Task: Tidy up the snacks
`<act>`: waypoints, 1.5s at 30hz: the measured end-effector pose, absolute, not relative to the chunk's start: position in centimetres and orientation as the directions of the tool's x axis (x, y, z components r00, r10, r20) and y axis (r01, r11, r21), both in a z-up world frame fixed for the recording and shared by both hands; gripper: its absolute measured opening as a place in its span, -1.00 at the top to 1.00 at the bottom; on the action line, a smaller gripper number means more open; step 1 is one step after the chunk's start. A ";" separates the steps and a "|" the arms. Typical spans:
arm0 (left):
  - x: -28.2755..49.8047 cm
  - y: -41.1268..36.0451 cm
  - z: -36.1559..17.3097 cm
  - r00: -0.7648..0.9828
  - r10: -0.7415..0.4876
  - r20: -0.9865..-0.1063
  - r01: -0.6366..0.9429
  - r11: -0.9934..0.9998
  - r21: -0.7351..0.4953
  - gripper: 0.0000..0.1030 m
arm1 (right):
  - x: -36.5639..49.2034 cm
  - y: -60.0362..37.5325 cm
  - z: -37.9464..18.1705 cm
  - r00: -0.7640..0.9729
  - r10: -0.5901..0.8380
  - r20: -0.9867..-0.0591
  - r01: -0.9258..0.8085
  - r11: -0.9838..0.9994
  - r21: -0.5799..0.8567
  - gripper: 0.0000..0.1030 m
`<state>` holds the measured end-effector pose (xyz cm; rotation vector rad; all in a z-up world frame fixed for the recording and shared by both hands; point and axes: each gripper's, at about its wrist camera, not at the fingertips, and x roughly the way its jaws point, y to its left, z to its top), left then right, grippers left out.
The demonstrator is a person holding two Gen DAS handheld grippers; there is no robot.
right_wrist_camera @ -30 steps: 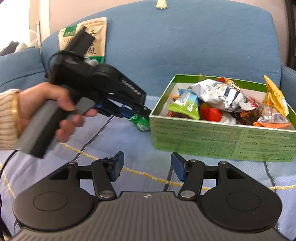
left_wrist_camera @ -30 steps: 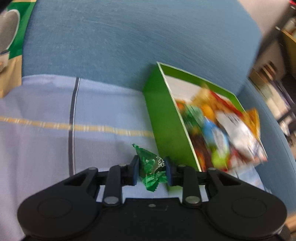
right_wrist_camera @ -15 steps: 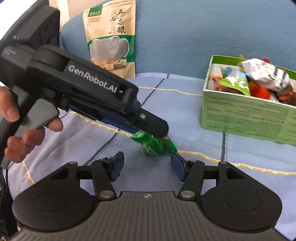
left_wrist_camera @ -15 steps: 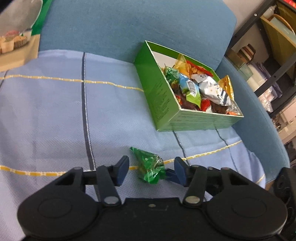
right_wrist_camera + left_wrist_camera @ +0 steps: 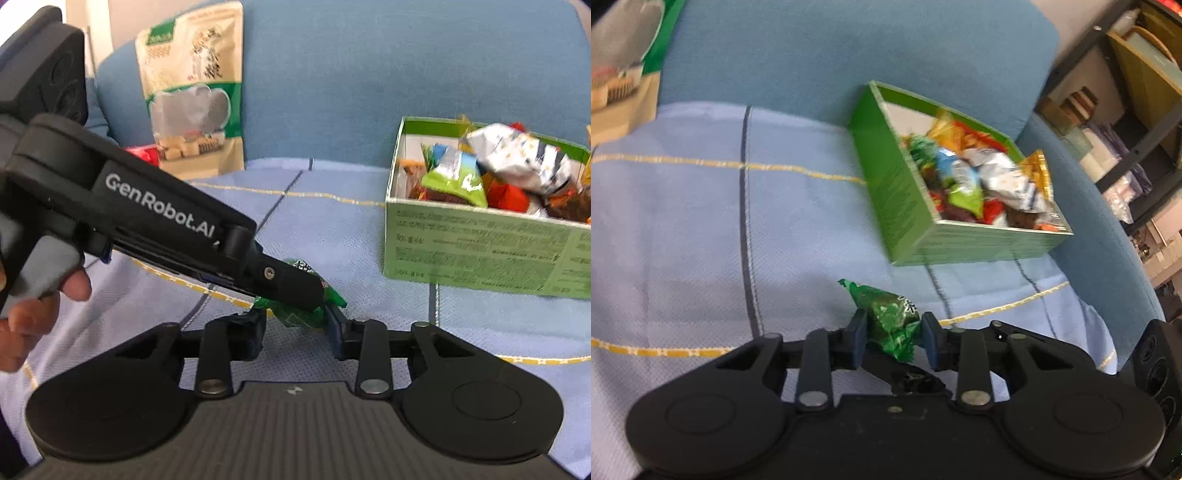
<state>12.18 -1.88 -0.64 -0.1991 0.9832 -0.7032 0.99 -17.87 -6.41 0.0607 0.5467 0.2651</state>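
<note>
Now we have the green candy packet (image 5: 892, 325) clamped in our left tongs (image 5: 892, 338), just above the light blue cloth (image 5: 683, 229) on the sofa seat, near the front corner of the green snack box (image 5: 897, 206). Our right tongs (image 5: 293, 330) are closing around the same packet (image 5: 299, 314); the right pad seems to touch it, but the left tongs cover the contact, so we cannot tell if both pads press.

We judge that this packet is very light and soft, with crinkly, slippery foil. It is better to hold it at the thick middle and not at the twisted ends, which can slide out.

From the left wrist we see inside the box, already full of wrapped snacks, and some shelves (image 5: 1126, 110) beyond the sofa arm. Only the right wrist shows the person's hand (image 5: 33, 306) on the left tool and a tall cereal bag (image 5: 192, 92) leaning on the backrest.
</note>
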 end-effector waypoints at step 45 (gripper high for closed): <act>8.7 -8.4 7.8 0.705 -0.436 -0.560 0.450 0.885 -0.123 -1.00 | -5.0 -28.5 0.0 0.872 -0.172 -0.459 0.229 0.971 0.071 -1.00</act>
